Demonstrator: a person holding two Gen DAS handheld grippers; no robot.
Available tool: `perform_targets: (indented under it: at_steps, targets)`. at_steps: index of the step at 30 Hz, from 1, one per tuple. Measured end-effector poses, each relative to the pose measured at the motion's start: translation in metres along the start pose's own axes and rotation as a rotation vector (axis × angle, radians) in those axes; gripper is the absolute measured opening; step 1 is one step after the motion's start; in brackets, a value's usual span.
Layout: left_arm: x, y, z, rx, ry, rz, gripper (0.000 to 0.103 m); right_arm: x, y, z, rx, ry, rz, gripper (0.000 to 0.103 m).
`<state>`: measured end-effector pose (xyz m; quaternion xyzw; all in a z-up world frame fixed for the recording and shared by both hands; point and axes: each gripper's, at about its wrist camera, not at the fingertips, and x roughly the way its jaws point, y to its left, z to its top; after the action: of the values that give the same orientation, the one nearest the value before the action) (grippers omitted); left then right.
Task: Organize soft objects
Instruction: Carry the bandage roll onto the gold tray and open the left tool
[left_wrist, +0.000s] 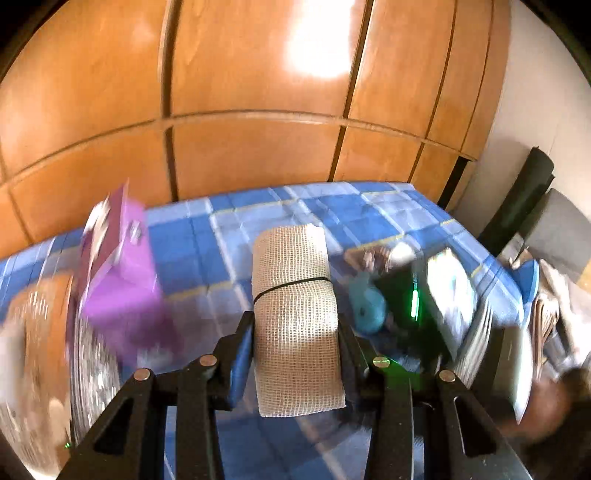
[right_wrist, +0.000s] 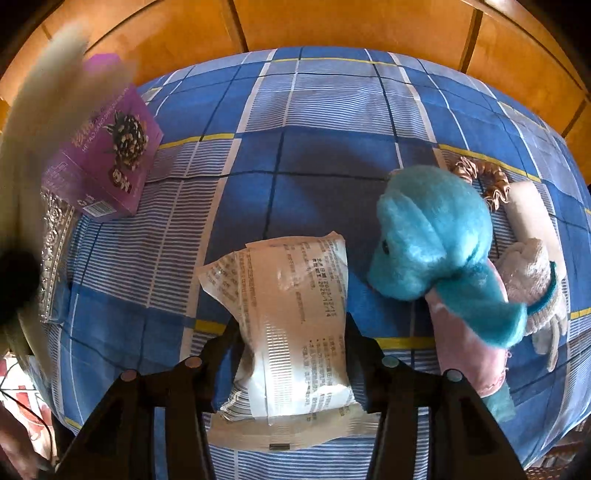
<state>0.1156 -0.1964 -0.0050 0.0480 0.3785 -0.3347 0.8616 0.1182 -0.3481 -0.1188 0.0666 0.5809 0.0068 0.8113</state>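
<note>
- Two tongs were in view above a bed (right_wrist: 332, 110) covered with a blue checked sheet, wooden wardrobe doors (left_wrist: 258, 92) behind it.
- The left tongs (left_wrist: 295, 332) were clamped narrowly on a beige bandage roll (left_wrist: 295, 314) bound by a thin black band, held upright clear of the sheet.
- The right tongs (right_wrist: 291, 332) pointed steeply down with a white printed packet (right_wrist: 288, 314) between their fingers; the packet lay near the middle of the bed toward its near edge, and whether the pads pressed it could not be told.
- A blue plush toy (right_wrist: 436, 229) lay just right of the packet, near the bed's right edge, its body on pink fabric.
- Beside the toy lay a pale knitted item (right_wrist: 532, 280), a white roll (right_wrist: 532, 206) and a bronze scrunchie (right_wrist: 484, 181).
- A purple box (right_wrist: 107, 162) stood at the bed's far left corner, an ornate silver box (right_wrist: 55, 251) just in front of it.
</note>
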Motion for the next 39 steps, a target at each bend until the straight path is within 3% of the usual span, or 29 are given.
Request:
perform_targets:
  at_steps: [3,7,11,18,25,33,35,37,39]
  targets:
    - [0.003,0.01,0.046,-0.003,-0.043,0.05,0.042,-0.001,-0.003,-0.001,-0.008,-0.006,-0.007,0.051]
    - [-0.012,0.058,0.093,-0.103,-0.129,0.156,0.042,-0.001,0.006,-0.005,-0.024,-0.01,-0.018,0.053]
    - [-0.047,0.126,0.096,-0.252,-0.21,0.29,0.042,-0.005,0.022,-0.01,-0.06,-0.013,-0.05,0.055]
    - [-0.115,0.197,0.015,-0.37,-0.244,0.418,0.042,0.0,0.028,-0.013,-0.081,-0.026,-0.068,0.054]
    - [-0.171,0.238,-0.089,-0.504,-0.21,0.474,0.042,0.003,0.035,-0.017,-0.103,-0.039,-0.085,0.054]
    - [-0.197,0.266,-0.178,-0.661,-0.133,0.56,0.046,0.004,0.047,-0.024,-0.122,-0.059,-0.114,0.053]
    - [-0.201,0.267,-0.192,-0.676,-0.121,0.58,0.049,0.003,0.048,-0.026,-0.112,-0.06,-0.117,0.053]
    - [-0.203,0.267,-0.205,-0.689,-0.111,0.599,0.064,0.001,0.05,-0.028,-0.1,-0.061,-0.126,0.053]
    - [-0.204,0.266,-0.211,-0.696,-0.104,0.63,0.073,-0.001,0.049,-0.03,-0.085,-0.063,-0.136,0.053]
